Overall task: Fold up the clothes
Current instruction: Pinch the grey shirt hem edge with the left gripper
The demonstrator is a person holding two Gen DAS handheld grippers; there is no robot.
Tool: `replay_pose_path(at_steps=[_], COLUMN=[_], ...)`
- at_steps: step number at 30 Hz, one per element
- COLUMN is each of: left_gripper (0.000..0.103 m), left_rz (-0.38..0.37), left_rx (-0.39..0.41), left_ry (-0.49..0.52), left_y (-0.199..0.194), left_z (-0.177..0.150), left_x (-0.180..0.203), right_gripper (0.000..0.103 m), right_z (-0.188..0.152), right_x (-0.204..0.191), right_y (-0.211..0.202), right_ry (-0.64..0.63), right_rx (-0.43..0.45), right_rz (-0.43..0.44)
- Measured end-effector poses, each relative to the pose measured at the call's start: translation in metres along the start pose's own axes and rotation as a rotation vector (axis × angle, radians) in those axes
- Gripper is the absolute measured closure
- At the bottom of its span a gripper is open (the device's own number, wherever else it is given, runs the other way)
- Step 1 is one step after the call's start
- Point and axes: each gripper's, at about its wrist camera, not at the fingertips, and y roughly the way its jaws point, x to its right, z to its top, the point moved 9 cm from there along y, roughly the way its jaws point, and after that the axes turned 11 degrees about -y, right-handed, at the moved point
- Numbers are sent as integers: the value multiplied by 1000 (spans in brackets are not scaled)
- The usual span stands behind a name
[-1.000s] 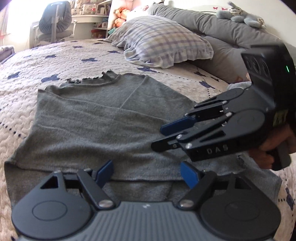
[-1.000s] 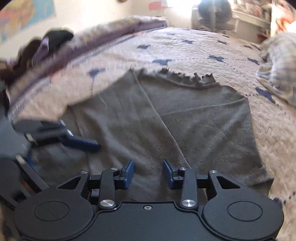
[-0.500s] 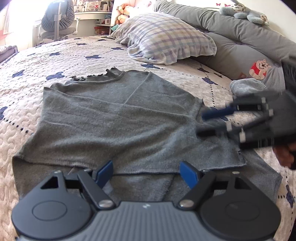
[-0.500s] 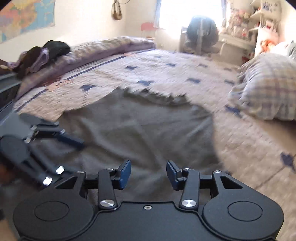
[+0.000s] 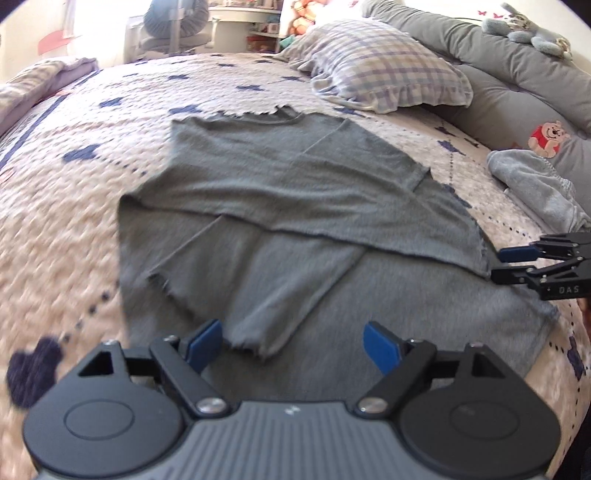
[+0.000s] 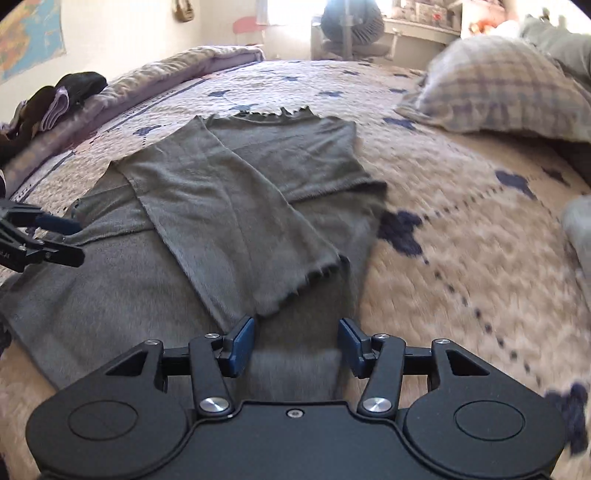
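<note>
Bed quilt [image 5: 92,229]: grey top [image 5: 295,192] flat, collar pointing away.

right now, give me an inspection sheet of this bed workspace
surface: quilted bedspread with dark blue shapes, garment laid flat on it
job's things: grey top, both sleeves folded across its front, frilled neckline at the far end
clutter: plaid pillow; grey cloth bundle; dark clothes pile
grippers: left hand-held gripper jaws opening, nothing between them; right hand-held gripper jaws opening, nothing between them
cables: nothing seen
surroundings: grey headboard cushion, plush toy, desk chair, wall map
</note>
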Motion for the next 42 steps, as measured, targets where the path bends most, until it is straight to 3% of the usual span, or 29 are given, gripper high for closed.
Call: replay_pose_path(at_steps=[11,13,15,21,24,26,29,32,42], left_gripper=[18,22,42,54,58,64,95,96,98], left_rz=[116,117,117,81,69,63,34,24,-53], left_rx=[-57,-70,-84,-80,-78,-76,-82,-91,-36], left_ry=[-166,-200,-231,-300,-328,-346,-387,-406,-438], left_y=[-55,-60,-61,-65,-63,-62,-60,-59,-80], left_z=[-40,-47,-53,-59,-59,-59,-58,-57,-24], left_x=[-40,-47,-52,-61,-64,-67,-72,-72,-61], right_gripper=[52,52,52,53,59,70,89,96,97], right_z=[-45,-50,-54,-58,-59,-60,-62,-63,-34], right_x=[6,6,5,5,7,7,7,7,24], right_y=[-44,-50,-54,-62,-61,-59,-57,-56,-82], right_ry=[154,175,188,278,344,370,388,413,524], right_rx=[9,15,22,57,76,80,81,87,224], right_rz=[36,51,65,139,182,192,187,191,247])
